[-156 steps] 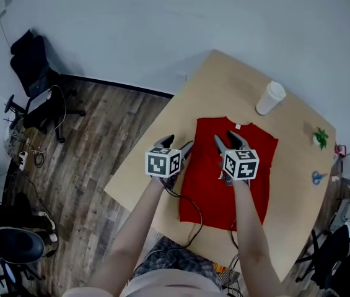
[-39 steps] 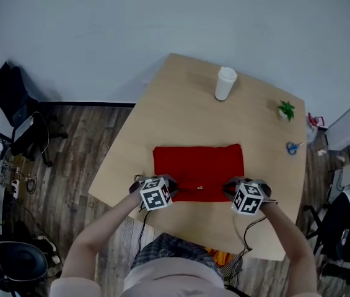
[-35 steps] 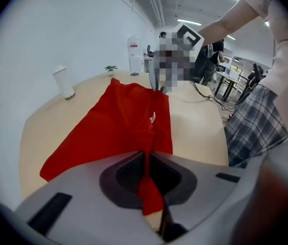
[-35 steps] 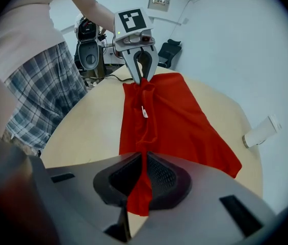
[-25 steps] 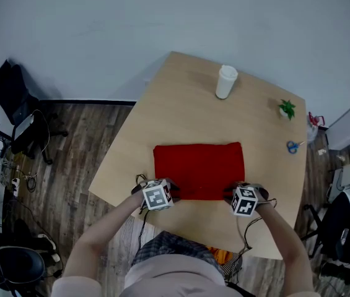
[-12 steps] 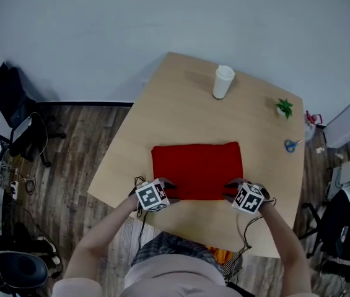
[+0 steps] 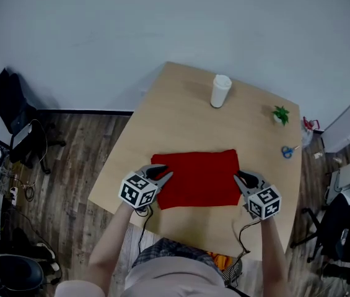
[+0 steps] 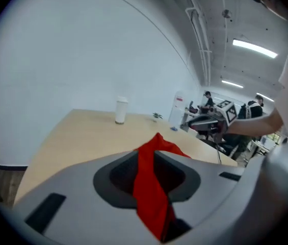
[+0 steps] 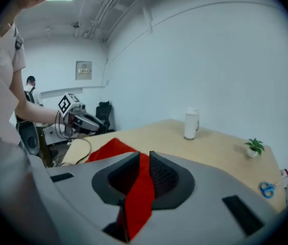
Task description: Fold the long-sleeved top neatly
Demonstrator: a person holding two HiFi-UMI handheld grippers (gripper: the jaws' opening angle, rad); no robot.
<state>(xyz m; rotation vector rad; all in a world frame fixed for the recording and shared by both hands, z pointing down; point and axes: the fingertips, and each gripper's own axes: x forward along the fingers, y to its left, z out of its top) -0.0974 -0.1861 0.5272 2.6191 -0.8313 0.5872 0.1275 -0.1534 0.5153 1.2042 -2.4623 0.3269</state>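
Note:
The red long-sleeved top (image 7: 199, 177) lies folded into a rectangle on the wooden table (image 7: 181, 107). My left gripper (image 7: 164, 176) is at its near left corner, and my right gripper (image 7: 239, 178) is at its near right corner. Both are raised a little off the table. In the left gripper view, red cloth (image 8: 151, 188) runs between the closing jaws of the left gripper (image 8: 146, 154) and is pinched there. In the right gripper view, a strip of red cloth (image 9: 138, 198) is pinched the same way in the closing right gripper (image 9: 144, 156).
A white cup (image 7: 220, 91) stands at the far side of the table. A small green plant (image 7: 280, 114) and blue scissors (image 7: 288, 151) are near the right edge. Office chairs (image 7: 13, 116) stand on the wood floor to the left.
Both grippers have risen from the top's near edge and rolled, and they carry its near corners up with them.

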